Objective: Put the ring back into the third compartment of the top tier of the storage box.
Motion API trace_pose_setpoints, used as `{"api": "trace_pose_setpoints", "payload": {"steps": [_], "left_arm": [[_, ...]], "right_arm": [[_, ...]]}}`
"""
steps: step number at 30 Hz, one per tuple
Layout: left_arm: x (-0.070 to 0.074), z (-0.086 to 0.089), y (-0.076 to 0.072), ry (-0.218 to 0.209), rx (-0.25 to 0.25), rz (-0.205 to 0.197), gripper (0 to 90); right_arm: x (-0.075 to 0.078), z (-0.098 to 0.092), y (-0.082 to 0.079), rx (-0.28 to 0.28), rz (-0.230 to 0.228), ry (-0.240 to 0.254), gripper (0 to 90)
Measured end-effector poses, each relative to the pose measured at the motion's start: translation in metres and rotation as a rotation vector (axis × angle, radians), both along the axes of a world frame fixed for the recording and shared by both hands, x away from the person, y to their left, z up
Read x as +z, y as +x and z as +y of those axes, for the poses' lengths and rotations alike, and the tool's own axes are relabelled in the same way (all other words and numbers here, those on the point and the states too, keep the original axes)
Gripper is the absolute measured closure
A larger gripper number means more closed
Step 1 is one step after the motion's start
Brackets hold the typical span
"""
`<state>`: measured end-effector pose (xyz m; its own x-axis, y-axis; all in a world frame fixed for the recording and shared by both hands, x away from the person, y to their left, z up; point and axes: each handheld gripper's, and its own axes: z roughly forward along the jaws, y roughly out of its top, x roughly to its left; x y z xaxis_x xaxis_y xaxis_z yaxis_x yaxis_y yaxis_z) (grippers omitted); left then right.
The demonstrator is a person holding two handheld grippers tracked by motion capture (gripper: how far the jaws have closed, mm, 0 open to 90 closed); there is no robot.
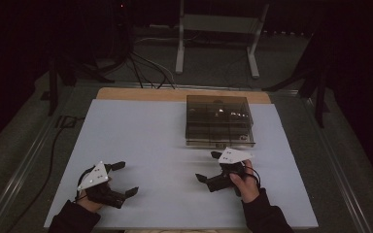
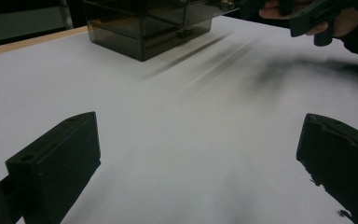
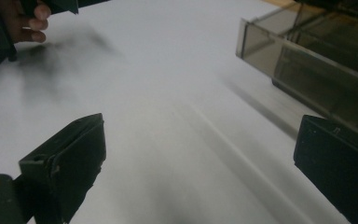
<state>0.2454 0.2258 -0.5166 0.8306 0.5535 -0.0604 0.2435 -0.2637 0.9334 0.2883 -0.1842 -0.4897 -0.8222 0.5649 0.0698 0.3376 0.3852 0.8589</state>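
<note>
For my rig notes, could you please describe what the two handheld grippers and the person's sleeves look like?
Both the left gripper and the right gripper are black, each with two blocky, flat-faced jaws and a pale grey three-cornered plate with small holes on top. A thin black cable loops beside the right one. The sleeves are dark.

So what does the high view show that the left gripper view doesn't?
High view alone: the grey plates on both tongs, a white frame and cables on the floor beyond the table, and the dark box's compartmented top.

Left gripper view alone: the left tongs close up from behind, jaws wide apart over bare white table.

Both: the dark see-through box standing on the table's far side, and the right tongs, open and held by a hand near it.
</note>
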Motion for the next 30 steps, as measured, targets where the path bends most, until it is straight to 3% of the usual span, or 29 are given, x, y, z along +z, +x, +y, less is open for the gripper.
{"api": "trace_pose_setpoints", "payload": {"steps": [30], "left_arm": [[0.0,-0.001,0.0,0.009,0.001,-0.001,0.7]], "right_arm": [[-0.022,-0.084,-0.028,-0.187,0.064,-0.038,2.3]]}}
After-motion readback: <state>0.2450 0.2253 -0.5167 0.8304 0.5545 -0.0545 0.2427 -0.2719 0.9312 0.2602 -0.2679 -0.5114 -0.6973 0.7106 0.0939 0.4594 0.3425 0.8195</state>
